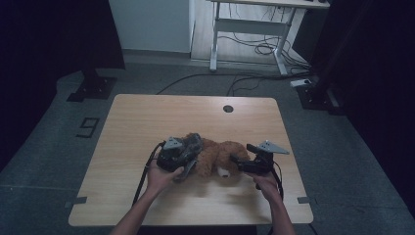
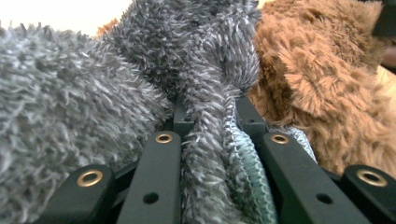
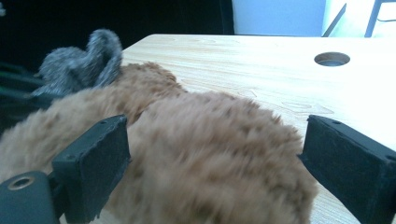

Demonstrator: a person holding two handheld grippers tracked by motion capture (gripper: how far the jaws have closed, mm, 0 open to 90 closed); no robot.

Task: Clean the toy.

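High view looks down on a light wooden table (image 1: pixel 147 117); a person's two forearms come in from the near edge, each hand holding a black two-jaw gripper; between them, near the middle of the table toward the near side, lies a brown plush toy (image 1: pixel 215 155) with a grey fuzzy cloth (image 1: pixel 193 143) draped against its left end; the left gripper (image 1: pixel 183 155) sits at that left end, its jaws clamped tight on a fold of the grey cloth, which the left gripper view shows squeezed between the two black jaws, with a pale green knitted backing (image 2: pixel 250 172) showing on the fold and brown fur pressed close on the right; the right gripper (image 1: pixel 240 164) sits at the toy's right end; its jaws stand spread wide on either side of the brown fur with the toy between them, the pads not pressing on it; around the work, a round cable hole (image 1: pixel 228 108) lies in the table's far edge, well apart from the toy; beyond the table, on the grey floor, black cables (image 1: pixel 254 49) trail under a white desk frame (image 1: pixel 249 24); a dark stand base (image 1: pixel 92 88) rests far left, with a taped figure nine (image 1: pixel 88 127) on the floor beside the table's left edge.
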